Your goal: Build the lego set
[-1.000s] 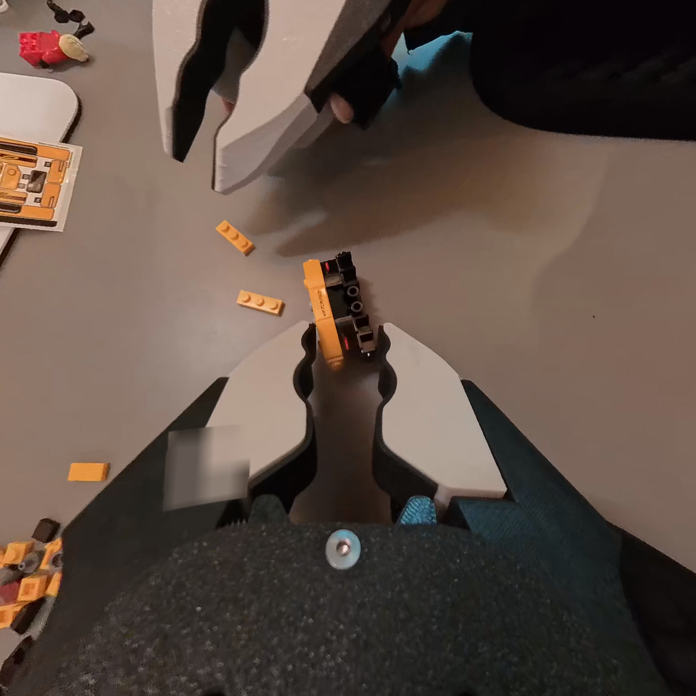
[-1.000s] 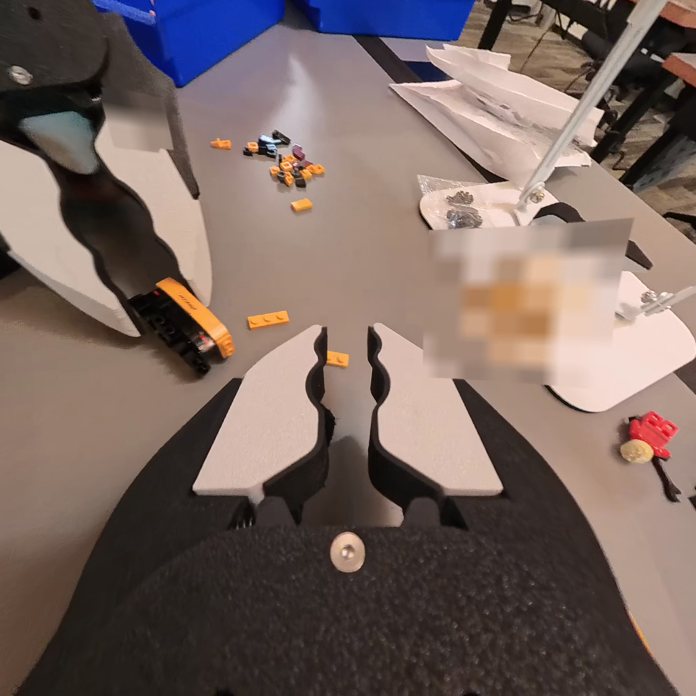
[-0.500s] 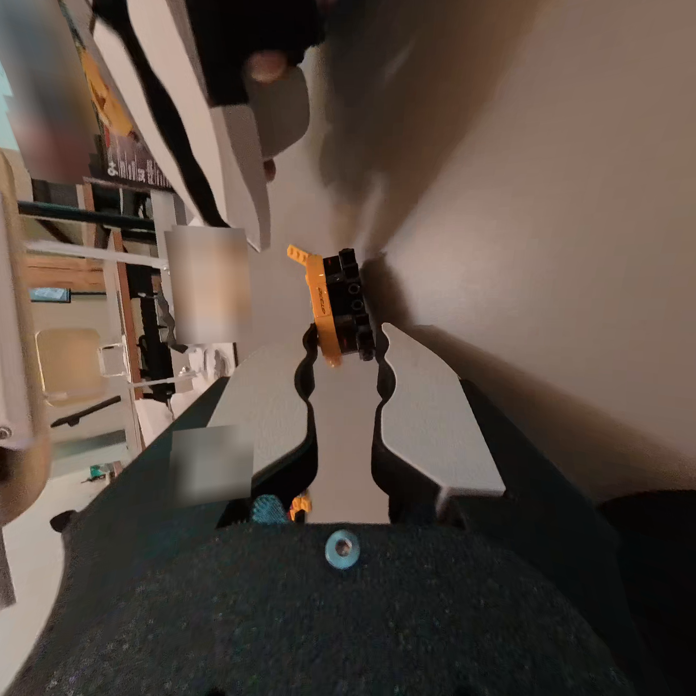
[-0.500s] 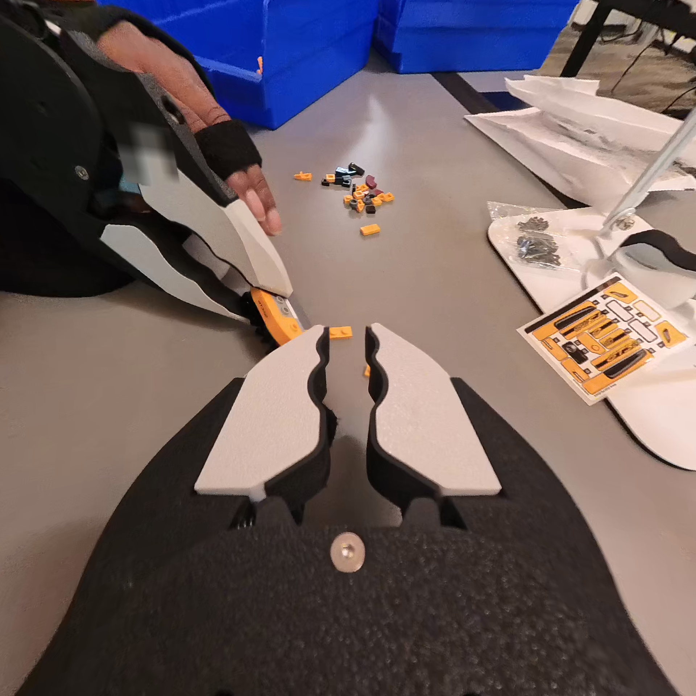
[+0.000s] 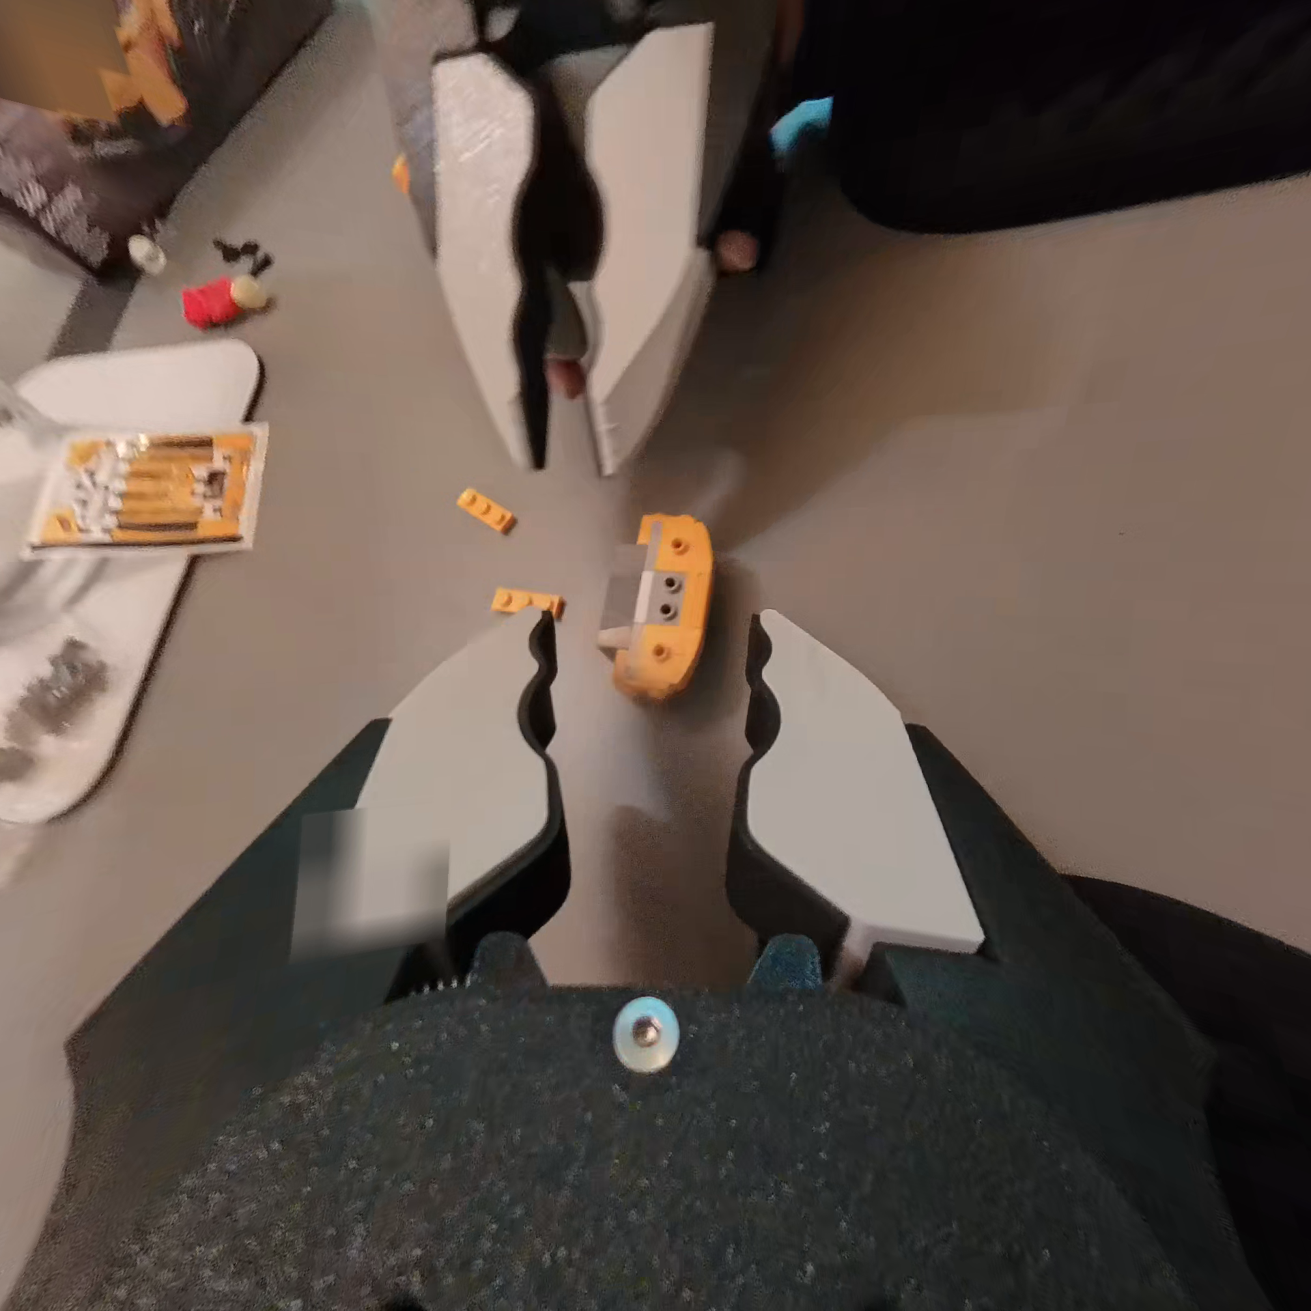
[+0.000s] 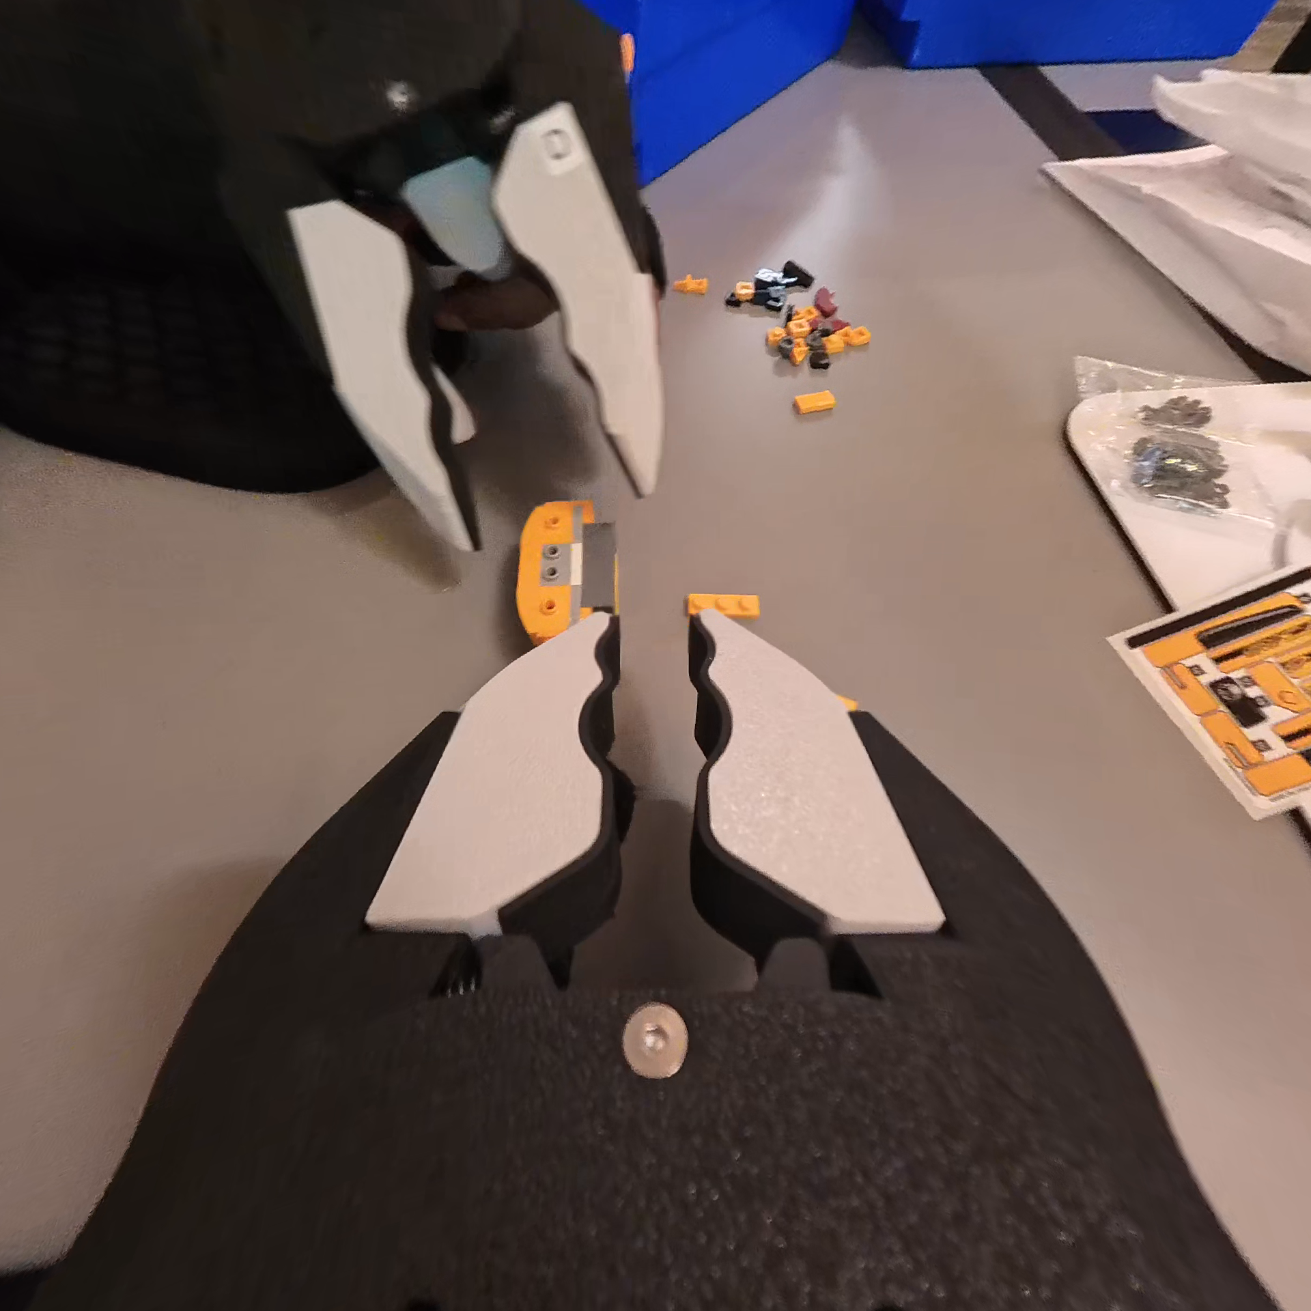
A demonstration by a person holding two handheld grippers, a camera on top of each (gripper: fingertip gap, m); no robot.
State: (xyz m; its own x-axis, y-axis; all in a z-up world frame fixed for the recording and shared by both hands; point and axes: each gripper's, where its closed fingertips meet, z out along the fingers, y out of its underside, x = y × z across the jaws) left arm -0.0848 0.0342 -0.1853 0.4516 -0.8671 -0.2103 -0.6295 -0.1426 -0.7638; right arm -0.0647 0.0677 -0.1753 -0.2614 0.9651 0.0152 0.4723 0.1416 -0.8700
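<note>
A small orange, grey and black lego assembly (image 5: 663, 603) lies flat on the grey table, studs up. My left gripper (image 5: 649, 624) is open and empty, its fingertips on either side of the assembly's near end without touching it. In the right wrist view the assembly (image 6: 560, 574) lies just below the left gripper (image 6: 553, 518). My right gripper (image 6: 654, 624) is open by a narrow gap and empty, just right of the assembly. It also shows in the left wrist view (image 5: 571, 454), beyond the assembly. An orange plate (image 6: 722, 604) lies at its right fingertip.
Two loose orange plates (image 5: 528, 603) (image 5: 486, 511) lie left of the assembly. A pile of small pieces (image 6: 809, 319) and an orange tile (image 6: 814, 403) lie farther off. A sticker sheet (image 5: 145, 489) rests on a white board (image 5: 213, 362). Blue bins (image 6: 709, 71) stand at the back. The left gripper's tips are roughly 5 centimeters from the right gripper's. My left gripper's tips are some 12 centimeters from the orange tile (image 6: 814, 403).
My left gripper was shut on the assembly and held it up on edge. Now it has opened and the assembly lies flat on the table. The right gripper stayed empty.
</note>
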